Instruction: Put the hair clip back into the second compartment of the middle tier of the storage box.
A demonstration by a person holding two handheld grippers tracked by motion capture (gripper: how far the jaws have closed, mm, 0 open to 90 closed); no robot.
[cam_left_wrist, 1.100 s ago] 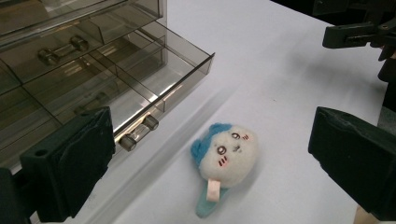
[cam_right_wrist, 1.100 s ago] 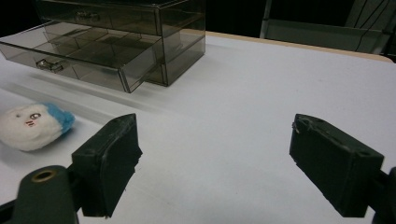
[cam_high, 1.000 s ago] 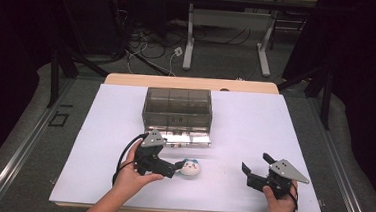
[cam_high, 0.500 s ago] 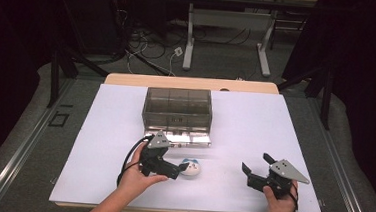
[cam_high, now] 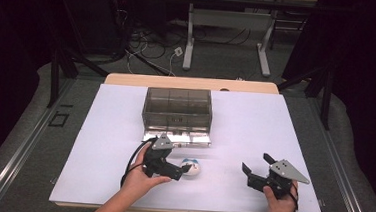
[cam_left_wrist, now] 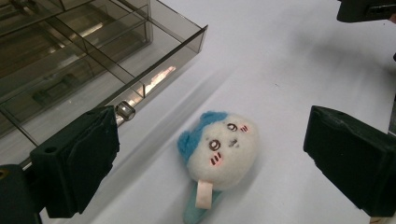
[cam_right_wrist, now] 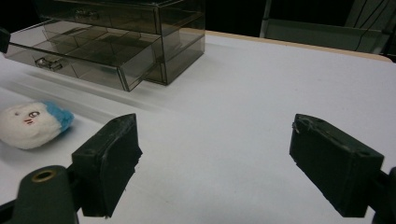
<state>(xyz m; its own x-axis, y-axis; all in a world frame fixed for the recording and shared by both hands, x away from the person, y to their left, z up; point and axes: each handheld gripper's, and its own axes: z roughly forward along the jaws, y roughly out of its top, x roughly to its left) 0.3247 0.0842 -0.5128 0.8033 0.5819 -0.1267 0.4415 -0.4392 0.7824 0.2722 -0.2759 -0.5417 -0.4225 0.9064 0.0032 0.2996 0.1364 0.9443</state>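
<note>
Nearest us, we see two forearms coming in from the bottom edge of the high view; the left hand [cam_high: 138, 180] carries the left gripper [cam_high: 184, 170], the right hand [cam_high: 280, 207] carries the right gripper [cam_high: 255, 167]. We find the left gripper's jaws spread wide in its own view, released and grasping nothing; between them, on the white table [cam_left_wrist: 289, 70], lies a small plush toy [cam_left_wrist: 219, 147], a round white face with a blue tuft and pink cheek marks, a small tab at its lower end. In the high view the plush toy [cam_high: 191, 166] lies just beside the left gripper's tips, near the table's middle and toward its near edge; we cannot tell whether a jaw touches it. The right gripper sits well apart to the right, low over the table; its jaws too stand wide and released, bare table between them, and the plush toy [cam_right_wrist: 32, 123] shows far off at the left of its view. Farther back we see a smoky clear drawer box [cam_high: 178, 108]; its bottom drawer [cam_high: 179, 137] is pulled out toward the person, its knob [cam_left_wrist: 125, 111] showing beside the left gripper's left jaw; beyond the table, a dark floor with cables [cam_high: 148, 43] and desk legs [cam_high: 189, 41].
</note>
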